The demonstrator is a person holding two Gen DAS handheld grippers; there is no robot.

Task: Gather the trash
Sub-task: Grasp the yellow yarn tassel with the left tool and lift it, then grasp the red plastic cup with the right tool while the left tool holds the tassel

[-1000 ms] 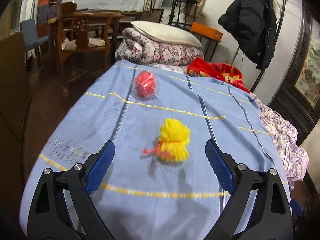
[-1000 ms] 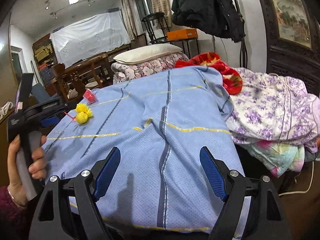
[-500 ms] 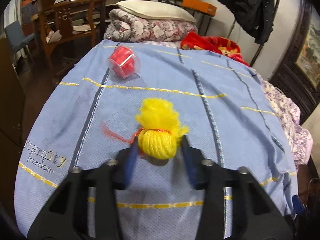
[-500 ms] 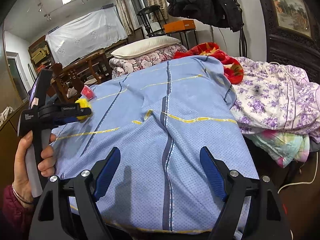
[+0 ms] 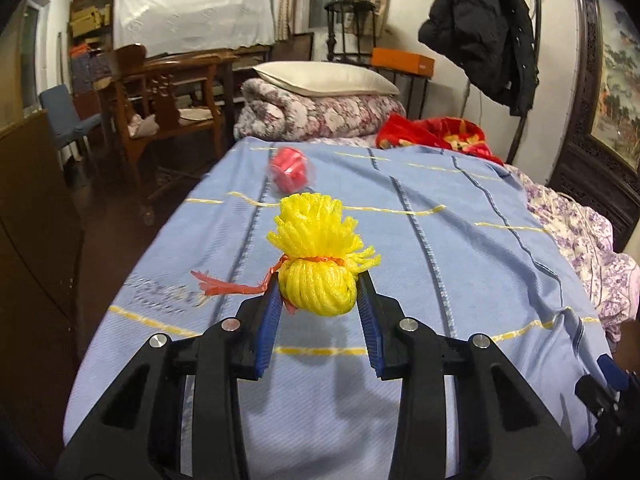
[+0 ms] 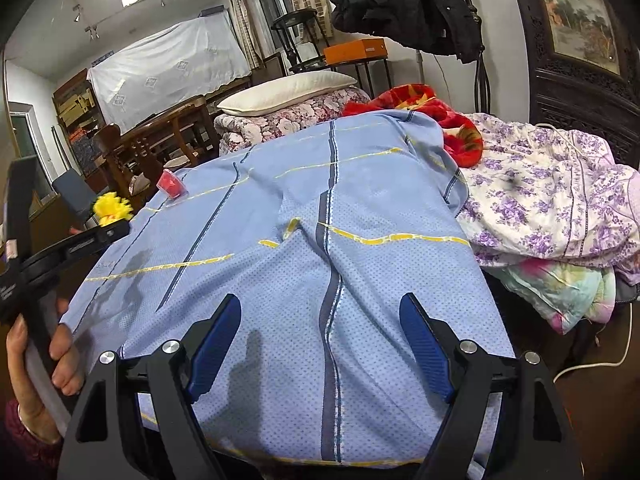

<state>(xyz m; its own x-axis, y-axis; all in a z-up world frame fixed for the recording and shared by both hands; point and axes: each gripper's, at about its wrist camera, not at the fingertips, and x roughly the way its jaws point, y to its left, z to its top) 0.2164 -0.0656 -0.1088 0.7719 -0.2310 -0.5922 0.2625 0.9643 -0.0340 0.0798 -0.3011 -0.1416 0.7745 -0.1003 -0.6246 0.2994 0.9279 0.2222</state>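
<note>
Yellow mesh bundle (image 5: 316, 264), tied with red string, sits clamped between my left hand-held gripper (image 5: 318, 312) pads above the blue bedspread (image 5: 460, 280), its frayed end pointing far. The red wrapper (image 5: 289, 170) lies farther along, slightly left. My right hand-held gripper (image 6: 320, 344) hangs wide and empty, near right.

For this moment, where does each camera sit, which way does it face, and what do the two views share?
Left wrist: on the left gripper, looking along its fingers up the blue blanket; jaws shut on the yellow net bundle.
Right wrist: on the right gripper, jaws open over the blanket; the person's left hand shows at the left edge.
Shared: bundle, red wrapped item, pillow, black jacket.
</note>
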